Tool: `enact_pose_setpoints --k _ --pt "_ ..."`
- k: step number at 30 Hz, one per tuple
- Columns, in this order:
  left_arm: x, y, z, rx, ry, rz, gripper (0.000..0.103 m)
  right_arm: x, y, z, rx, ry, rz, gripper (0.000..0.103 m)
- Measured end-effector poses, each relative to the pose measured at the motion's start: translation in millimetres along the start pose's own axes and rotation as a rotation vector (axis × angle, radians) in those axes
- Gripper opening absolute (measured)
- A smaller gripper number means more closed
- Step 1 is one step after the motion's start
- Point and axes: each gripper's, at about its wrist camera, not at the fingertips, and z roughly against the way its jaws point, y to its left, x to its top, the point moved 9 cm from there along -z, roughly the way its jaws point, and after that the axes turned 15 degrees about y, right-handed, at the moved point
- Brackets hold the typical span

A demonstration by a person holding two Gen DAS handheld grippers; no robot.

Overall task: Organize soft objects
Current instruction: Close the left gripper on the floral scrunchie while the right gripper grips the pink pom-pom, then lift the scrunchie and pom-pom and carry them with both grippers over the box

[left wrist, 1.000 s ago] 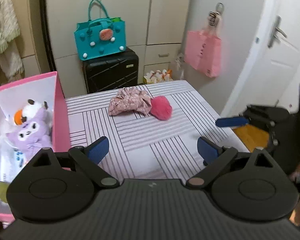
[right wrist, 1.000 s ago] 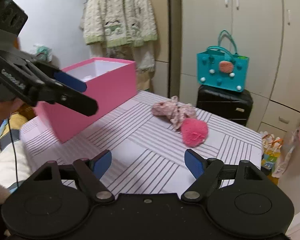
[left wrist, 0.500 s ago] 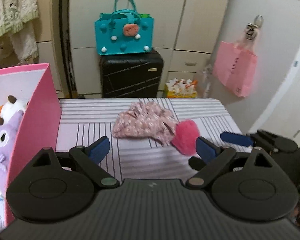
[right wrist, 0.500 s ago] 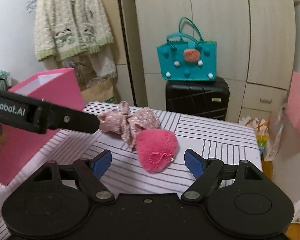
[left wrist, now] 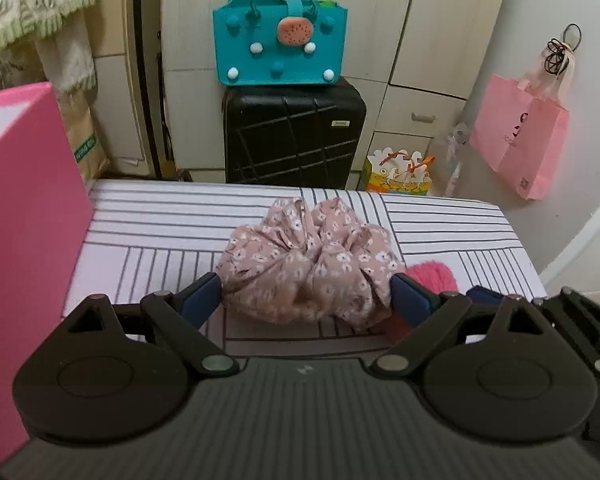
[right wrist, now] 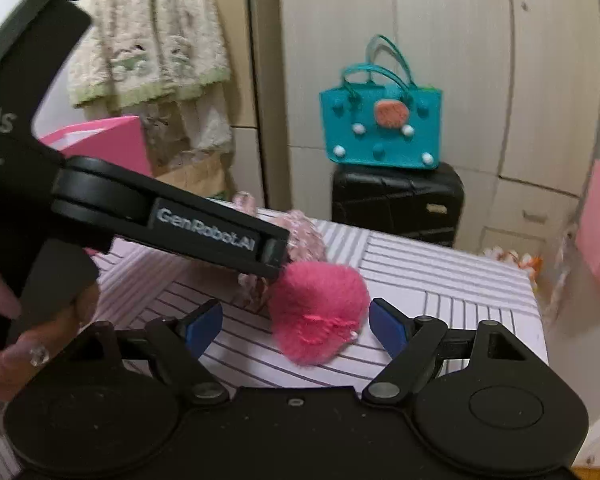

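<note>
Soft, even indoor light (fisheye-bent edges), right view slightly blurred.

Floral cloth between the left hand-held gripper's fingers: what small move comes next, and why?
Probably ease the left hand-held gripper slightly further forward, then close. The floral cloth already sits bunched between its open fingers, but only its near edge lies level with the pads, so a deeper reach should grip more fabric. The pink pompom lies against the cloth's right side, in front of the open right hand-held gripper.
</note>
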Motion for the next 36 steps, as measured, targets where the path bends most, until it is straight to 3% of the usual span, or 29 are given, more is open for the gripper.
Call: enact_pose_setpoints --k 4,7,9,10,12,14,17,20,28,36 --pt "2 0 -7 -0.006 -0.01 0.018 0.092 0 -6 -5 -0.042 0.008 -0.006 0.08" --pt "4 2 -10 0.035 -0.031 0.026 0.092 -1 -10 -6 -0.025 0.009 -0.027 0.074" --pt "5 4 -13 0.067 -0.045 0.032 0.085 -1 -10 -7 -0.001 0.009 -0.033 0.07" --pt "5 3 -15 0.061 -0.04 0.026 0.081 -1 -9 -8 0.001 0.009 -0.031 0.064" --pt "4 2 -19 0.04 -0.022 0.032 0.061 -2 -7 -10 -0.013 0.01 -0.02 0.052" --pt "4 2 -20 0.049 -0.034 0.035 0.043 -2 -7 -9 -0.015 0.004 -0.017 0.048" --pt "3 1 -19 0.081 -0.045 0.019 0.027 -3 -7 -9 -0.008 0.005 -0.028 0.046" --pt "2 4 -17 0.083 -0.052 0.035 0.02 -3 -8 -8 -0.01 0.008 -0.034 0.046" --pt "-10 19 -2 0.033 -0.078 0.128 0.013 -14 -5 7 0.036 0.034 -0.109 0.045" --pt "-37 17 24 -0.017 -0.049 0.122 0.013 -26 10 26 0.043 0.041 -0.122 0.045"
